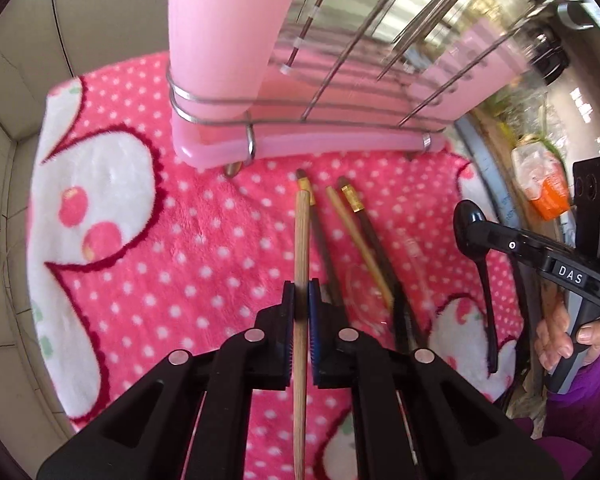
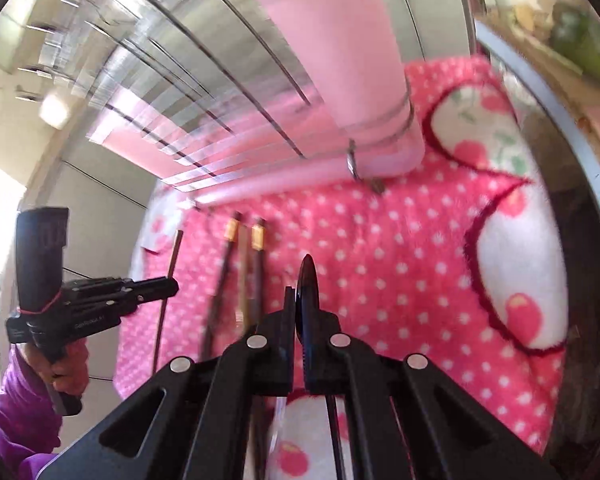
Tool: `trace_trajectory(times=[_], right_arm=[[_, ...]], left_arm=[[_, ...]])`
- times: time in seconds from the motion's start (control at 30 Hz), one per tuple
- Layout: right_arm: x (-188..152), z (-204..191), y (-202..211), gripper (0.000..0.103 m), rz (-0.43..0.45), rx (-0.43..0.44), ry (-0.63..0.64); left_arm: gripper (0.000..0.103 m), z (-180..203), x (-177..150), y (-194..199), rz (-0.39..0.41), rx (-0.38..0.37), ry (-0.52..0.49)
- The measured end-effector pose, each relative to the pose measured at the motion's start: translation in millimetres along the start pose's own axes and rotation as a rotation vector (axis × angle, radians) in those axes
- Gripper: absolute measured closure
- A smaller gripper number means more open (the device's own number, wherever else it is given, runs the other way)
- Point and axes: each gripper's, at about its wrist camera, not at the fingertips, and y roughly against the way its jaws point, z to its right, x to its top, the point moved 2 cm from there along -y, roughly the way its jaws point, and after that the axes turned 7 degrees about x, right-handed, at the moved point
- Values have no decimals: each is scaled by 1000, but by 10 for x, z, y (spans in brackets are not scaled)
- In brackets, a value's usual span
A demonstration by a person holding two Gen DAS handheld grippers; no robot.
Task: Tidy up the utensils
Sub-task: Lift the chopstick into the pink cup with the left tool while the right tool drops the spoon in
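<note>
Pink dotted towel (image 1: 204,240) before the pink rack (image 1: 300,144): a wooden chopstick (image 1: 301,248) is clamped by the left gripper (image 1: 300,300), a black spoon (image 2: 307,280) by the right gripper (image 2: 300,312); pickup is judged complete, transfer into the rack's pink cup (image 1: 220,40) is required next.

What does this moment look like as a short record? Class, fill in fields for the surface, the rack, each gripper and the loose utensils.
surface: pink dotted towel
rack: wire dish rack with a pink utensil cup, at the towel's far edge
left gripper: shut on a light wooden chopstick
right gripper: shut on a black spoon, bowl pointing forward
loose utensils: dark chopsticks with gold bands and another light one, lying on the towel before the rack
</note>
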Motion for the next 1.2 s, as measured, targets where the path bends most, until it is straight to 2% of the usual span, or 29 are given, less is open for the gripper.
trace_trajectory(times=[0.07, 0.17, 0.4, 0.57, 0.67, 0.77, 0.9, 1.13, 1.2], right_arm=[[0, -104, 218, 101, 65, 27, 36], [86, -325, 591, 101, 187, 73, 96], [458, -826, 1448, 101, 494, 101, 254], [798, -988, 1835, 101, 703, 123, 297], [1038, -993, 1930, 100, 795, 122, 306], [1314, -957, 2015, 100, 857, 119, 309], [1618, -813, 1939, 100, 894, 135, 300], [1901, -682, 1738, 100, 930, 154, 313], [1953, -635, 1645, 100, 933, 146, 319]], left_arm=[[97, 32, -42, 242, 71, -11, 9], [97, 64, -76, 708, 217, -16, 23], [97, 186, 16, 1730, 578, -4, 56], [97, 228, 305, 2121, 777, 27, 120], [97, 180, 504, 2274, 860, 56, 173], [97, 132, 693, 2388, 935, 95, 215], [97, 43, 918, 2403, 1021, 145, 256], [97, -50, 1198, 2130, 1120, 224, 263], [97, -79, 1234, 2011, 1134, 222, 263]])
